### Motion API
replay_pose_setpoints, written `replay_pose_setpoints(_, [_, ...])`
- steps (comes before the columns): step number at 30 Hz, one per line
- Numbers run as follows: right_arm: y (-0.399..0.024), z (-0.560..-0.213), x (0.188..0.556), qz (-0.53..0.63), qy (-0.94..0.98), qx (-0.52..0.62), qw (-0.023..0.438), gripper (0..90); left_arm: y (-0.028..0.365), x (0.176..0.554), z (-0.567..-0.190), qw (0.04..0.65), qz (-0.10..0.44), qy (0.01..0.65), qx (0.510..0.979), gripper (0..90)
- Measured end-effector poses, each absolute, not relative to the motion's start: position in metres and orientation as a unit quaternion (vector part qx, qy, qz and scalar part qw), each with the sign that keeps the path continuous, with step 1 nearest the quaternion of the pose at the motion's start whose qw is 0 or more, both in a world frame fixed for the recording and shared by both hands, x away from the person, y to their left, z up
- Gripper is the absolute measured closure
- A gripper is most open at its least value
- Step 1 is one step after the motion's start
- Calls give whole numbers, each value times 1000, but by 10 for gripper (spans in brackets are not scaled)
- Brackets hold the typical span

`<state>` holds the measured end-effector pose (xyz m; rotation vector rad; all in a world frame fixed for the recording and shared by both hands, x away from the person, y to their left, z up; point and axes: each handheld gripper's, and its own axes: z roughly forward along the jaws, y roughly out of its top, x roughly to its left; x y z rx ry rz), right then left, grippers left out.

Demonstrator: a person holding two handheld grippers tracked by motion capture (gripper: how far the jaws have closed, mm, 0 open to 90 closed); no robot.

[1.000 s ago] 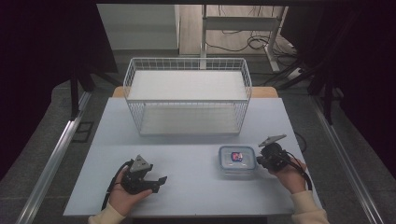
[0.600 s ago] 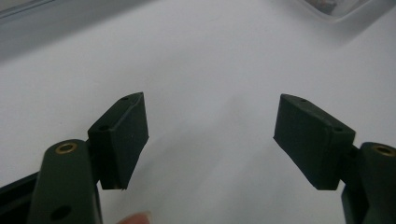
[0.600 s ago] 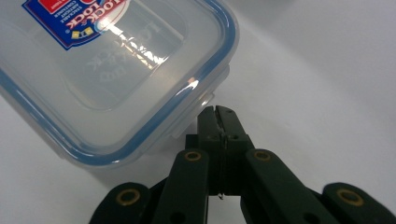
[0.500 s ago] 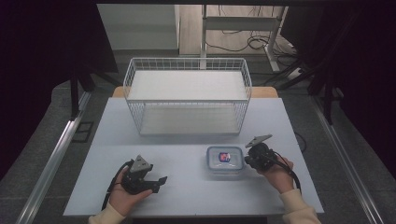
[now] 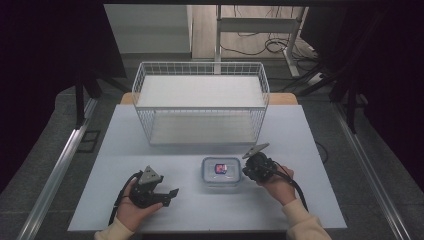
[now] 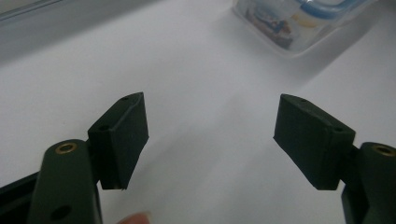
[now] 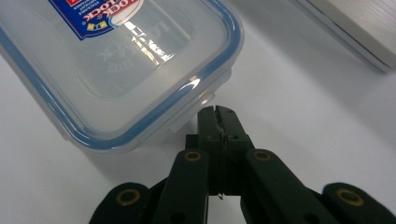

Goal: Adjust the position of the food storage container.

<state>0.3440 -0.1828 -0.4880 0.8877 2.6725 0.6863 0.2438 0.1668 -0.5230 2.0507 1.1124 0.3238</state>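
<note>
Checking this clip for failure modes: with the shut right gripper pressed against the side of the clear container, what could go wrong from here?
1. The right gripper is shut, its tips meeting the container at the lid's side flap without holding it; a push there may turn the box rather than slide it straight.
2. It may pry or snag the flap.
3. The left gripper stands open and apart from the box, so nothing steadies it.

Glossy clear plastic container (image 7: 116,65), matt white table (image 5: 300,130)
</note>
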Motion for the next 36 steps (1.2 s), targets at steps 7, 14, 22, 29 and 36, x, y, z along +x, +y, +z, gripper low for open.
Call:
replay_pose_setpoints(7, [-158, -493, 345, 237, 921, 286, 116, 891, 168, 245, -524, 382, 127, 437, 804, 260])
replay_pose_setpoints(14, [-139, -494, 349, 241, 925, 273, 110, 891, 167, 244, -524, 381, 127, 439, 804, 260])
replay_pose_setpoints(22, [-134, -493, 348, 245, 926, 265, 110, 891, 168, 244, -524, 383, 126, 438, 804, 260])
replay_pose_setpoints(29, [-170, -476, 337, 299, 901, 290, 124, 891, 170, 245, -524, 385, 126, 442, 800, 260])
replay_pose_setpoints(36, [-208, -479, 325, 360, 863, 341, 97, 558, 171, 245, -523, 386, 130, 442, 799, 260])
